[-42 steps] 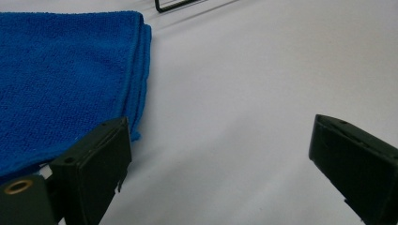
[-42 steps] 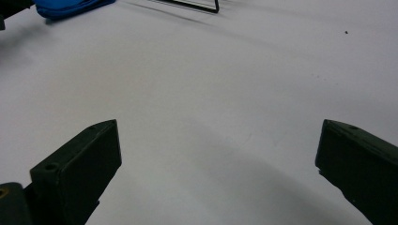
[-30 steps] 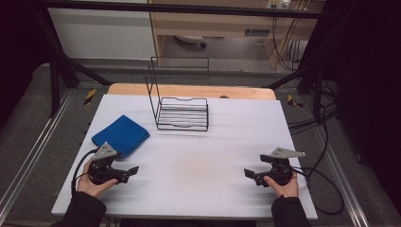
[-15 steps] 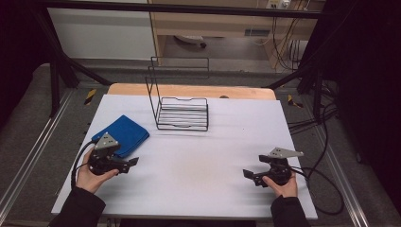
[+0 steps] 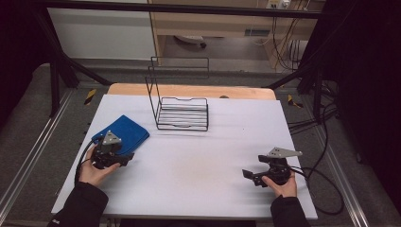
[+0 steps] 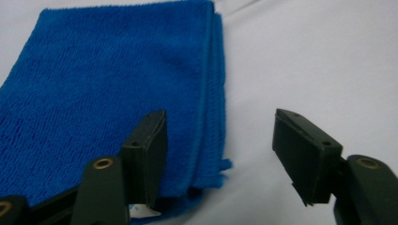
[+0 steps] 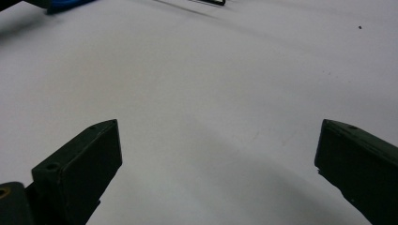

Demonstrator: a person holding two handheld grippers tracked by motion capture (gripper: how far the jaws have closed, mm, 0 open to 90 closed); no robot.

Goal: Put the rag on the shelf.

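cloth (image 6: 108,89): blue, fuzzy, folded, flat | left gripper (image 6: 220,140): fingers closing astride its edge, not pressing | right gripper (image 7: 218,173): fingers released

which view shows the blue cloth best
The left gripper view: the folded blue cloth is close up, its pile and layered edge plain, the corner between the left gripper jaws, which have just been closing without pressing it. The high view shows it whole but small. The right gripper view catches a blue sliver at the top edge.

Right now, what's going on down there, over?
Left gripper jaws just been closing, straddling the blue cloth corner, not pinched yet. Right gripper open over bare table. Wire rack well clear.
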